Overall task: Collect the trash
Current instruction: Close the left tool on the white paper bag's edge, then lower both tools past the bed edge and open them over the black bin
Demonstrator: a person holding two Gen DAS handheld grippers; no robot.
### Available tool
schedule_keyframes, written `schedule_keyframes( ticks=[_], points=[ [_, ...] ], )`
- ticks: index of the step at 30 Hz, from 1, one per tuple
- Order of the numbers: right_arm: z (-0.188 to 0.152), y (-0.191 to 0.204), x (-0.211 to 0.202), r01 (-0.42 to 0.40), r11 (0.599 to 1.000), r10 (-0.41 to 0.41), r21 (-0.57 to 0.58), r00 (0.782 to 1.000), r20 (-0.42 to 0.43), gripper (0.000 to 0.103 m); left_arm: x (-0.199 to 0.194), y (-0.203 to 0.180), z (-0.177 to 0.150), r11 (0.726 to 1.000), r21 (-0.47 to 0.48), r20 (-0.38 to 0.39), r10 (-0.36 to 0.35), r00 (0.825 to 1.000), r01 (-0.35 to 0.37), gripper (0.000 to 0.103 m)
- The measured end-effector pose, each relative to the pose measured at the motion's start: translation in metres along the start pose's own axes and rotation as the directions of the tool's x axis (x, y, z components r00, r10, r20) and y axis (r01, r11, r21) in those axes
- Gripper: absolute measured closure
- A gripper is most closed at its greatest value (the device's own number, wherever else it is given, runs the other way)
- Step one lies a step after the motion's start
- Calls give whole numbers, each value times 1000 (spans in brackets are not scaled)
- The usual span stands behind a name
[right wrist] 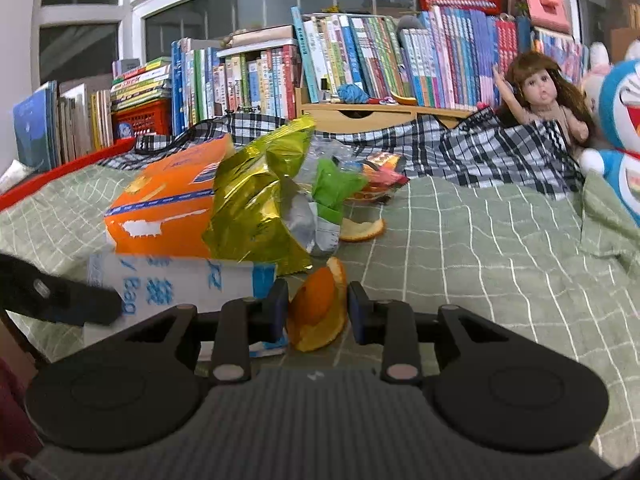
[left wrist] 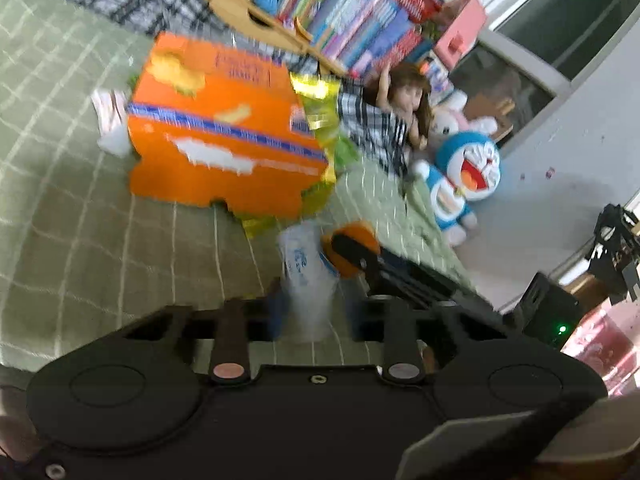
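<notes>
orange peel (right wrist: 320, 308) sits clamped between the right gripper (right wrist: 318, 308) pads, low over the green checked bedsheet (right wrist: 480, 248). the left gripper (left wrist: 306, 300) is closed on a white plastic bag (left wrist: 306, 276) printed in blue, which stretches across in front of an orange cardboard box (right wrist: 168, 208). a crumpled gold foil wrapper (right wrist: 256, 208) leans against the box, with a green wrapper (right wrist: 334, 188) and another peel piece (right wrist: 362, 230) just beyond it. books (right wrist: 360, 56), a doll (right wrist: 540, 92) and a blue plush toy (left wrist: 468, 176) line the far edge.
</notes>
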State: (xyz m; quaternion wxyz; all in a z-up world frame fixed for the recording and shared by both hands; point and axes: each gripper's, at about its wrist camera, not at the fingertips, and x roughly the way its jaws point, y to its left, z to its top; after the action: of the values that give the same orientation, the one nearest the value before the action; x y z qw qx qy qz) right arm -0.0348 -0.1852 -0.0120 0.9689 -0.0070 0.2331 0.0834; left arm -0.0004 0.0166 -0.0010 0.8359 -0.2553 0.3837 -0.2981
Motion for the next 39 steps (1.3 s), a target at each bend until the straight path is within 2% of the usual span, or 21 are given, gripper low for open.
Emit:
schedule_keyframes(
  ticks=[2,4,7,9,10,11,12,13,15,22,28,34,36,39],
  points=[
    [0,5,0,-17,1000,17,-15,1000,3,66,4,-7,-4,999,34,13,23,1000,-23,81],
    [-1,8,-1,-22,999,22,-29,1000,4,66,9,-13,-7,992,85,50,85,995,-90,81],
    [-1,8,-2,-34,999,34,-27,999,4,66,17,-17,-12,981,93,140,155,978,-169,78],
    [-2,5,-4,-45,999,45,-14,999,4,66,19,-16,-15,983,75,192,153,969,-170,53],
    [-3,3,-5,-50,999,50,-4,999,3,66,21,-15,-15,983,70,195,156,968,-172,53],
    [-4,2,-5,-54,999,54,7,999,3,66,24,-16,-16,983,70,180,158,971,-172,60],
    [-4,1,-7,-58,998,58,17,998,3,66,27,-17,-16,983,75,150,154,977,-167,78],
    [-5,0,-8,-61,998,61,26,998,4,67,28,-17,-18,984,76,125,153,980,-163,89],
    [-6,0,-11,-67,997,66,37,998,8,67,28,-21,-22,987,77,108,132,985,-141,97],
    [-11,7,-40,-74,996,72,54,997,33,68,3,-56,-38,962,194,120,172,978,-193,101],
    [-36,14,-86,-145,985,145,94,989,2,68,-49,-66,-67,941,262,120,188,975,-213,101],
    [-77,23,-97,-176,977,192,117,972,-135,68,-71,-55,-108,929,290,5,240,971,-231,101],
    [-90,25,-90,-173,975,197,136,962,-188,68,-66,-47,-121,923,291,-41,276,960,-253,101],
    [-108,23,-77,-167,971,208,173,945,-253,68,-47,-26,-135,913,265,-120,349,929,-309,101]
  ],
)
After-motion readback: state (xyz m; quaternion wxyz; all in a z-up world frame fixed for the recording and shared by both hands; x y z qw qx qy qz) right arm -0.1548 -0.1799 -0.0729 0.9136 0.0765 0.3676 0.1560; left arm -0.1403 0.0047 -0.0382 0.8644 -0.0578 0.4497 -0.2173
